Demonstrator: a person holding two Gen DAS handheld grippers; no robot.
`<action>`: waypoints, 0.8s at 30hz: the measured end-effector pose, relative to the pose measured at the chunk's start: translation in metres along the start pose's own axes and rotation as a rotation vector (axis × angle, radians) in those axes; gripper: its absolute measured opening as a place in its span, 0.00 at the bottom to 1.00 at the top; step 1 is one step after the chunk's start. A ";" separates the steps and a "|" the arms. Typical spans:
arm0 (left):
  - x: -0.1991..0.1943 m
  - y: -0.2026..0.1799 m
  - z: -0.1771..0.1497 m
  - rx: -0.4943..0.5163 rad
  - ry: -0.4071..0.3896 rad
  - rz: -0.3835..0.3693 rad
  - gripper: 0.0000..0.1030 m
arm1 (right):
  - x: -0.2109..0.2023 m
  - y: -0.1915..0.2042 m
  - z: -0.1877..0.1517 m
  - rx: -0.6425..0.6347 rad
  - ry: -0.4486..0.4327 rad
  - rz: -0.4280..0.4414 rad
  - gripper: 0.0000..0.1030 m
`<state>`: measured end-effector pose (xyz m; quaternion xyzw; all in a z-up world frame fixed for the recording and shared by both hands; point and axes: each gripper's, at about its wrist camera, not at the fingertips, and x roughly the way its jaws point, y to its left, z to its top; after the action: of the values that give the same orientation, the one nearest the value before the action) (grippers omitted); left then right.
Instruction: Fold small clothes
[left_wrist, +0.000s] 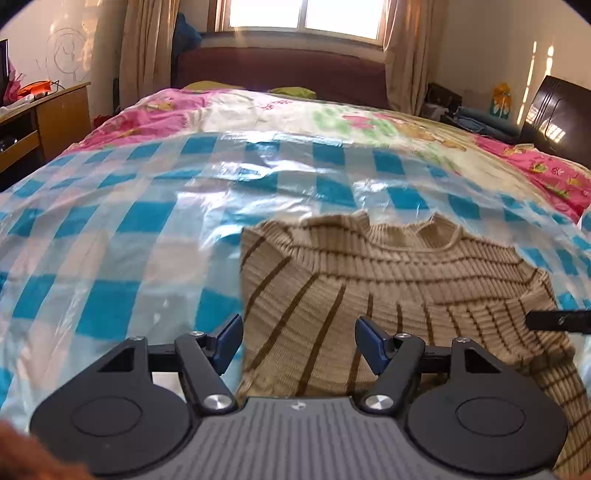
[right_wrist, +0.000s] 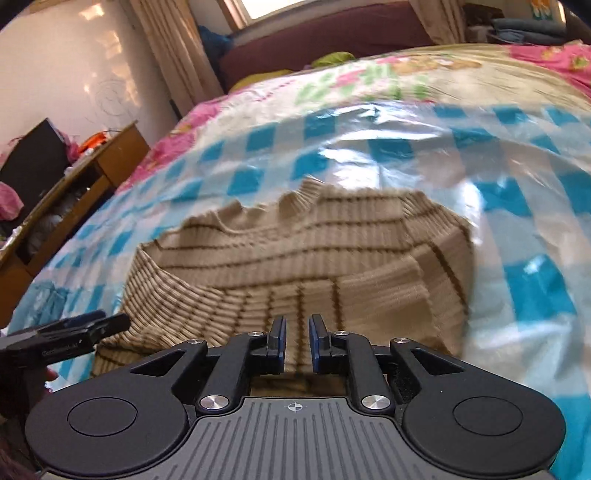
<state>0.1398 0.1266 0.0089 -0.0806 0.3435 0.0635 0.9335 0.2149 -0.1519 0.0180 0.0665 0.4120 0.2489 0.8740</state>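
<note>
Closest to my left camera is my left gripper (left_wrist: 298, 341), its blue pads spread wide apart with nothing between them, hanging just over the near hem of the small sweater (left_wrist: 388, 295). The sweater, tan with thin brown stripes, lies flat on the blue checked plastic sheet (left_wrist: 110, 229) that covers the bed, collar pointing away from me toward the window, so its long axis runs straight ahead from hem to neck. Its left edge looks already folded in, a straight vertical line just inside my left pad. Most of the cloth lies ahead and to the right of this gripper. At the far right edge a dark finger of the other gripper pokes in over the sweater's right side. Switching to the right camera, my right gripper (right_wrist: 297, 345) sits nearest, its pads drawn close with only a narrow gap; I cannot tell whether they pinch any knit. It hovers over the hem's middle, the collar ahead, a folded sleeve lying across the right half. The left gripper shows low at the left, beside the sweater's left corner. I judge both are about equally near the hem.
</note>
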 end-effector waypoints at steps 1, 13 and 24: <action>0.007 -0.001 0.003 0.006 0.005 0.007 0.70 | 0.006 0.002 0.002 -0.011 0.007 -0.006 0.15; 0.017 0.017 -0.008 -0.020 0.117 0.106 0.72 | 0.003 -0.014 -0.004 0.001 0.025 -0.055 0.17; -0.093 0.036 -0.052 0.015 0.223 0.038 0.71 | -0.068 0.009 -0.040 -0.083 0.069 0.007 0.22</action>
<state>0.0306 0.1454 0.0263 -0.0735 0.4472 0.0694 0.8887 0.1450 -0.1804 0.0415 0.0231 0.4309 0.2711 0.8604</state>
